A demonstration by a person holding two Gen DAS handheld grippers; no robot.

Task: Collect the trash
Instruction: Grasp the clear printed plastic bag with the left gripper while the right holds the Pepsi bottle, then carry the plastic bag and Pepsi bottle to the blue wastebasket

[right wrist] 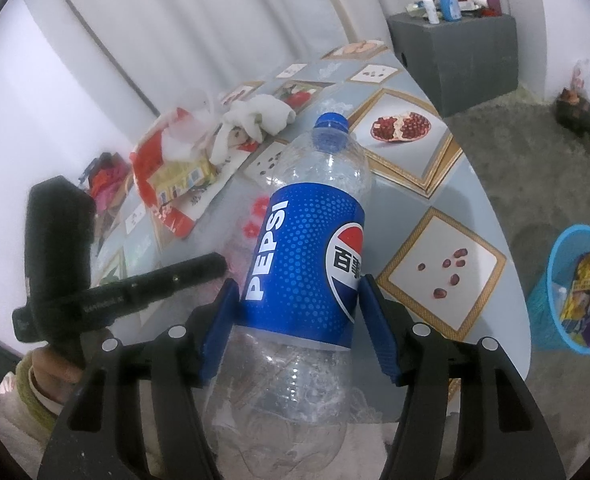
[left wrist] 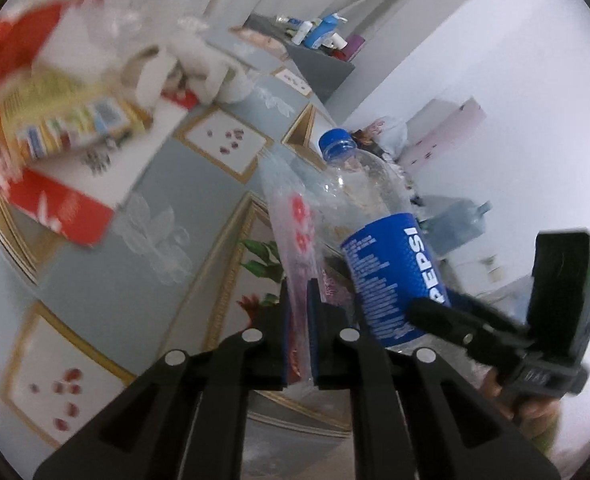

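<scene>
Two pieces of trash are off the patterned table [right wrist: 435,184] at once. The right gripper [right wrist: 299,312] is clamped across the blue label of an empty Pepsi bottle [right wrist: 315,240], cap pointing away. Just left of the bottle, the left gripper [left wrist: 299,320] is pinched together on a thin clear plastic bag [left wrist: 295,232] with red flowers. The collecting step looks about half done: red wrappers and tissue [right wrist: 183,160] lie beyond the bottle on the table. Next, both loads likely go to the blue bin [right wrist: 567,292] on the floor, to the bottle's right, where the jaws must part over its rim.
</scene>
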